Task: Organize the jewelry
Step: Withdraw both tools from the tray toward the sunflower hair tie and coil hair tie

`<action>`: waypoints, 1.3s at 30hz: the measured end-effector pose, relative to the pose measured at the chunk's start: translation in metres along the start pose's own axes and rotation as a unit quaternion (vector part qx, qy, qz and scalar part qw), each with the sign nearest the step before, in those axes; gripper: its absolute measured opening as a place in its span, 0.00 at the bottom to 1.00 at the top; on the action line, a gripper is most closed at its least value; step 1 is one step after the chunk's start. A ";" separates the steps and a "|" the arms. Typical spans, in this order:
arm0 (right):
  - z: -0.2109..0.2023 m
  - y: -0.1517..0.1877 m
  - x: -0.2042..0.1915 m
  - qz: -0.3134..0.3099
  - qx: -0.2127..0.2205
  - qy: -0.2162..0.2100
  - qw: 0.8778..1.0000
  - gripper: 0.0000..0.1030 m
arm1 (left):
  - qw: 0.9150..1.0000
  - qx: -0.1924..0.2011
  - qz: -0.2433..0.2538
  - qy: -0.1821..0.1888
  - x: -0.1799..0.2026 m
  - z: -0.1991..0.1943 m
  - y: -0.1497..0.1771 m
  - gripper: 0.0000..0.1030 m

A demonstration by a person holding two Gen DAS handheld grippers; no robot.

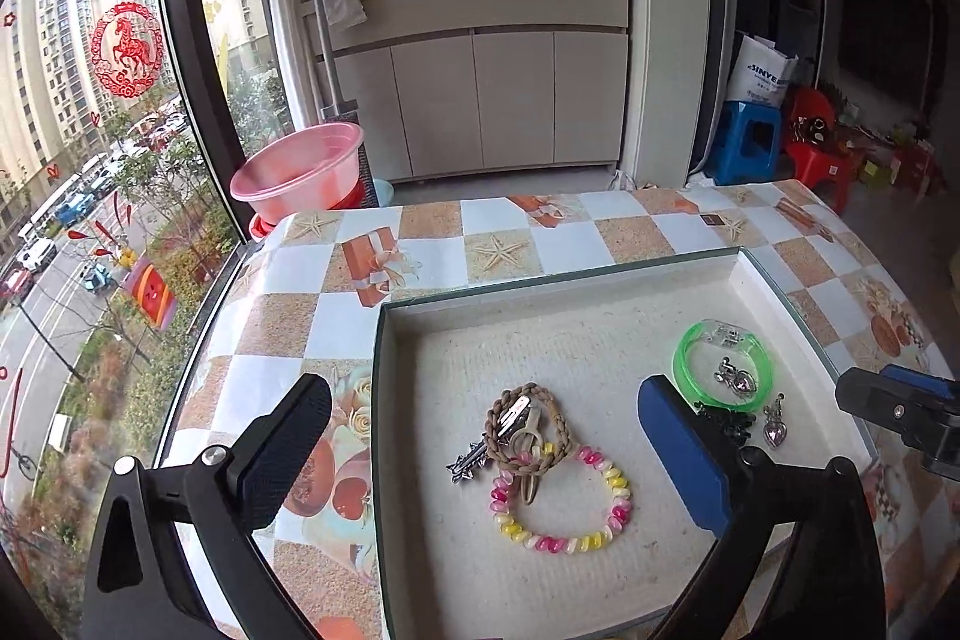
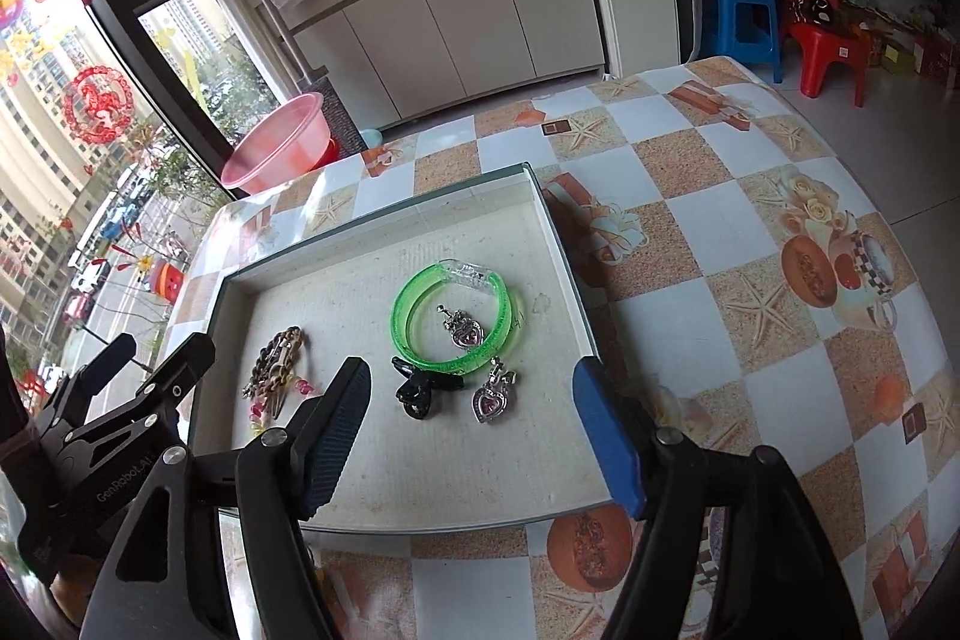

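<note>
1. Shallow tray (image 1: 600, 280), pale lining, set on table (image 1: 540, 232) under a checked cloth with starfish and fruit print.
2. Left gripper (image 1: 486, 460) held above tray's near-left part, jaws spread wide, nothing between them; black pad over the tablecloth outside the tray wall, blue pad over the lining.
3. Right gripper (image 2: 474, 436) held above tray's near edge, jaws apart, gripping nothing; black pad (image 2: 336, 436) and blue pad (image 2: 606, 436) both clear of the jewelry.
4. Left cluster in tray: braided brown hair tie (image 1: 531, 427) overlapping pink-and-yellow spiral hair tie (image 1: 561, 505); metal hair clip (image 1: 516, 415) lying across the braided loop; small silver charm (image 1: 468, 463) touching the cluster's left side.
5. Right cluster in tray: green bangle (image 2: 456, 325) lying flat, clear section at its far side; one heart earring (image 2: 465, 331) inside the bangle's ring; second heart earring (image 2: 495, 400) just outside, near side; black claw clip (image 2: 420, 388) beside the bangle's near-left edge.
6. Two clusters well apart on the lining.
7. Beyond table: pink basin (image 1: 297, 175) by the window, blue stool (image 1: 744, 142) and red chair (image 2: 825, 34) on the floor.
</note>
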State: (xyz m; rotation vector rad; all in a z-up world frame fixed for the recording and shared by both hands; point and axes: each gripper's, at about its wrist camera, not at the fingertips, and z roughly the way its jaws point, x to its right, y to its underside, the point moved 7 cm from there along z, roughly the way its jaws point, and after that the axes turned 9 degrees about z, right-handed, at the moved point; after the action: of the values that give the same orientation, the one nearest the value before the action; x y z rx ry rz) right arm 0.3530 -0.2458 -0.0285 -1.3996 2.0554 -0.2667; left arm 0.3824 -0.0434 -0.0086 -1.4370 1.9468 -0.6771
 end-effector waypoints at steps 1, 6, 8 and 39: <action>-0.003 0.001 0.000 0.000 0.003 -0.002 1.000 0.81 | 1.000 0.001 -0.001 0.001 -0.001 -0.003 0.000 1.00; -0.023 0.008 -0.006 0.000 0.015 -0.025 1.000 0.82 | 1.000 0.004 -0.007 0.013 -0.006 -0.025 0.012 1.00; -0.030 0.011 -0.008 -0.001 0.018 -0.033 0.999 0.90 | 1.000 0.005 -0.006 0.015 -0.008 -0.034 0.018 1.00; -0.079 0.138 0.015 -0.042 -0.030 -0.022 0.998 1.00 | 0.993 -0.077 -0.057 0.064 0.004 -0.083 0.166 1.00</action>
State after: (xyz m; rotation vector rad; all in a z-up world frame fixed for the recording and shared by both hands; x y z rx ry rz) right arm 0.1969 -0.2156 -0.0404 -1.5185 1.9868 -0.2088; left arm 0.2141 0.0024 -0.0714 -1.6438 2.0658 -0.6986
